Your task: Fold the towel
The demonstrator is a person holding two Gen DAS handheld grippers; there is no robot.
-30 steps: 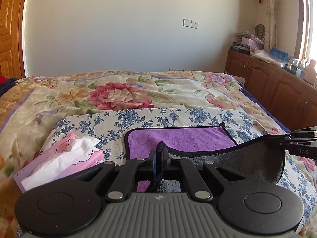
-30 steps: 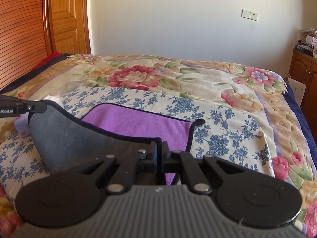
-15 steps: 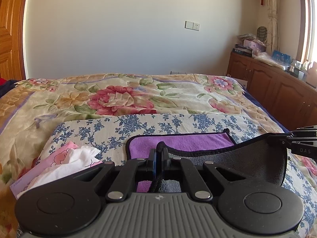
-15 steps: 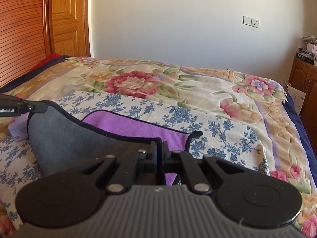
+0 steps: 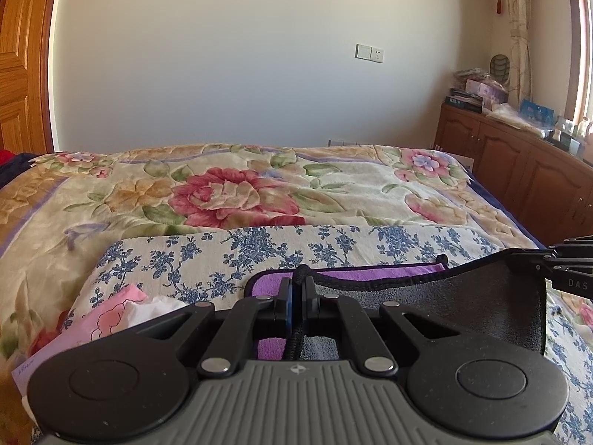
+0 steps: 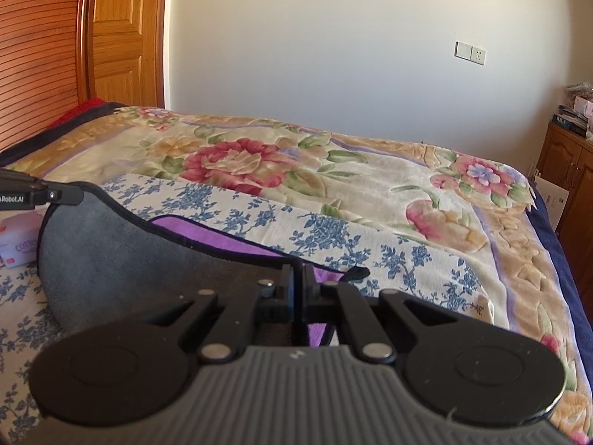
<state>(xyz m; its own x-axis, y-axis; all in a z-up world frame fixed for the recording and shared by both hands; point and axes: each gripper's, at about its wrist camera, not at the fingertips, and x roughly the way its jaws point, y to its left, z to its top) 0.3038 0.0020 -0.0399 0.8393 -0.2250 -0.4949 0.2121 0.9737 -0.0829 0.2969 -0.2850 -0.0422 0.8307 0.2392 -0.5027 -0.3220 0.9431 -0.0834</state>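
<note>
The towel is purple on one face (image 5: 378, 272) and grey on the other (image 5: 478, 311), with a dark hem. It lies on a blue-flowered cloth (image 5: 259, 248) on the bed. My left gripper (image 5: 296, 282) is shut on one near corner of the towel. My right gripper (image 6: 296, 270) is shut on the other near corner. The near edge hangs lifted between them, grey side (image 6: 111, 256) facing me, over the purple part (image 6: 237, 239) that lies flat. The right gripper's tip shows in the left wrist view (image 5: 563, 256); the left gripper's tip shows in the right wrist view (image 6: 55, 194).
A pink tissue box (image 5: 107, 319) sits on the bed left of the towel, also in the right wrist view (image 6: 18, 241). The floral bedspread (image 5: 229, 193) stretches ahead to the wall. A wooden cabinet (image 5: 519, 170) with clutter stands at the right; a wooden door (image 6: 122, 33) at the left.
Both grippers have carried the lifted near edge forward over the flat purple part, so less purple shows. The view has tilted up and the tissue box has slid lower left.
</note>
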